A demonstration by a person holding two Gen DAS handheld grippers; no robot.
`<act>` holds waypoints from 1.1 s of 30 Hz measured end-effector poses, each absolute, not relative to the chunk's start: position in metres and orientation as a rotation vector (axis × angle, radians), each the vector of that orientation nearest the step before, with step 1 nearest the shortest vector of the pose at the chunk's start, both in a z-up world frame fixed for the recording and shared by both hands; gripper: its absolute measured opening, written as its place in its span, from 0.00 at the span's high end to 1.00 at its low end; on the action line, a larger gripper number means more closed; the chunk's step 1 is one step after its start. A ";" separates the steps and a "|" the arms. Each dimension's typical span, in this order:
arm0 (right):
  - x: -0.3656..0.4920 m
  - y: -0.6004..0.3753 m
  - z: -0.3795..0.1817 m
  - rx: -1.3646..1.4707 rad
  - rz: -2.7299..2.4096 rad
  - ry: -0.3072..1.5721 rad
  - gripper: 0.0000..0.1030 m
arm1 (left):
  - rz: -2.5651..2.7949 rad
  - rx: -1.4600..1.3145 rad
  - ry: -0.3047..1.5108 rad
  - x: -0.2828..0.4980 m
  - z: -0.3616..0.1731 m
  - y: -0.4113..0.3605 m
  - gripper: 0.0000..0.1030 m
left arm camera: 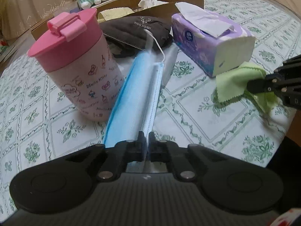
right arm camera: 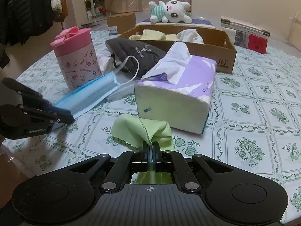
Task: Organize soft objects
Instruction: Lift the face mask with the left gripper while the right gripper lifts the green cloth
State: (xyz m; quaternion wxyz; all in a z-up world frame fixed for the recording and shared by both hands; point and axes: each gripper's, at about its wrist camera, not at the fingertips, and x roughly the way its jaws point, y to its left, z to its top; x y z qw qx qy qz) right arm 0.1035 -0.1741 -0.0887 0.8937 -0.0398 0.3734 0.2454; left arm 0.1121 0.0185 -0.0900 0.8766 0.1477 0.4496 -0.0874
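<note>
My left gripper point(left arm camera: 146, 134) is shut on a blue face mask point(left arm camera: 135, 98), held just above the table next to a pink cup point(left arm camera: 75, 64); the mask point(right arm camera: 92, 94) and left gripper point(right arm camera: 70, 117) also show in the right wrist view. My right gripper point(right arm camera: 150, 145) is shut on a green cloth point(right arm camera: 143, 130) in front of a purple tissue pack point(right arm camera: 180, 86). The cloth point(left arm camera: 237, 82) and right gripper point(left arm camera: 251, 86) show in the left wrist view. A dark grey pouch point(left arm camera: 135, 32) lies against a cardboard box point(right arm camera: 228, 56) holding a yellow towel point(right arm camera: 150, 34) and white tissue point(right arm camera: 190, 34).
A white plush toy point(right arm camera: 171, 12) lies on a flat box behind the cardboard box. Books point(right arm camera: 246, 35) are stacked at the back right. The table has a green floral cloth point(right arm camera: 254, 113). A dark jacket point(right arm camera: 20, 13) hangs at the left.
</note>
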 end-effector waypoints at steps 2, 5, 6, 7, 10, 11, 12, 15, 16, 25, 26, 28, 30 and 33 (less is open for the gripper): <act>0.100 -0.175 -0.085 -0.077 0.508 0.768 0.97 | -0.180 0.300 0.928 0.106 -0.086 0.020 1.00; 0.095 -0.175 -0.079 -0.075 0.510 0.754 0.97 | -0.183 0.291 0.892 0.097 -0.077 0.022 1.00; 0.093 -0.175 -0.077 -0.074 0.510 0.749 0.97 | -0.180 0.296 0.872 0.093 -0.074 0.023 0.95; 0.092 -0.175 -0.075 -0.074 0.510 0.746 0.97 | -0.174 0.308 0.850 0.089 -0.071 0.024 0.93; 0.090 -0.174 -0.073 -0.075 0.508 0.739 0.97 | -0.167 0.362 0.801 0.081 -0.065 0.023 0.44; 0.090 -0.174 -0.073 -0.075 0.507 0.740 0.97 | -0.165 0.386 0.791 0.080 -0.066 0.022 0.21; 0.090 -0.174 -0.074 -0.075 0.506 0.740 0.97 | -0.167 0.416 0.780 0.080 -0.068 0.021 0.14; 0.092 -0.172 -0.076 -0.076 0.505 0.746 0.97 | -0.203 0.482 0.816 0.090 -0.080 0.021 0.13; 0.093 -0.172 -0.077 -0.078 0.505 0.749 0.97 | -0.214 0.494 0.829 0.094 -0.084 0.021 0.13; 0.106 -0.172 -0.086 -0.075 0.493 0.779 0.97 | -0.316 0.458 0.908 0.126 -0.097 0.045 0.26; 0.107 -0.172 -0.087 -0.074 0.494 0.780 0.97 | -0.327 0.442 0.924 0.128 -0.096 0.048 0.31; 0.109 -0.170 -0.087 -0.073 0.495 0.780 0.97 | -0.357 0.412 0.952 0.133 -0.097 0.055 0.40; 0.109 -0.170 -0.086 -0.072 0.496 0.779 0.97 | -0.385 0.382 0.976 0.136 -0.096 0.059 0.49; 0.109 -0.168 -0.086 -0.073 0.497 0.777 0.97 | -0.416 0.367 0.996 0.141 -0.097 0.060 0.54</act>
